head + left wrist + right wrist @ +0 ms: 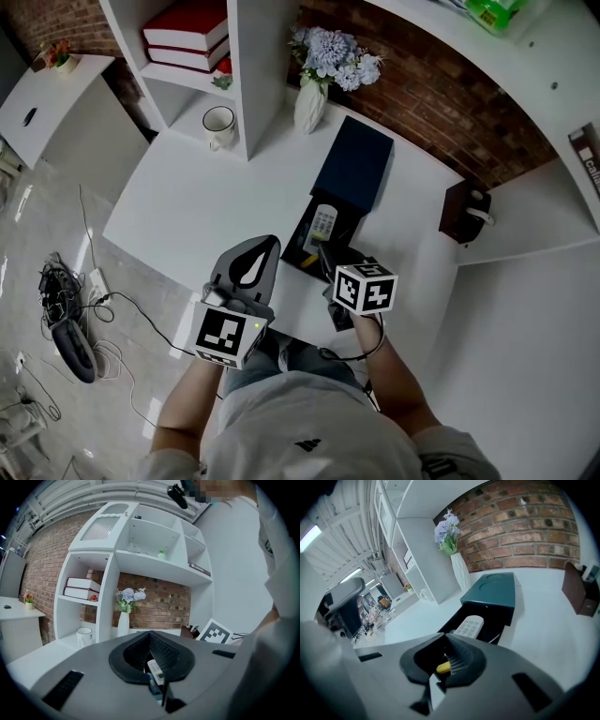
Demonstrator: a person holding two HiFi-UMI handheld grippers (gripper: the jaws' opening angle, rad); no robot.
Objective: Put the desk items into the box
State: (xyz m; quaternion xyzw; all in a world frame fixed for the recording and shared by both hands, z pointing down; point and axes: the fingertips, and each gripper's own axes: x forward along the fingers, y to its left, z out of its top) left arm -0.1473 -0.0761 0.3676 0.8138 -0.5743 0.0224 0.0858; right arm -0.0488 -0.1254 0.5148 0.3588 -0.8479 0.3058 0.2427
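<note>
Black box (pixel 298 234), lid (pixel 354 169) laid behind it toward the desk's (pixel 206 197) back edge to free the opening, holding white remote control (pixel 323 223) and yellow item (pixel 443 667); right gripper (pixel 326 251) above its near end, left gripper (pixel 265 246) at the front edge, fingers of both pressed together, empty.

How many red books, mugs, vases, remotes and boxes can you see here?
red books: 2
mug: 1
vase: 1
remote: 1
box: 1
Total: 6
</note>
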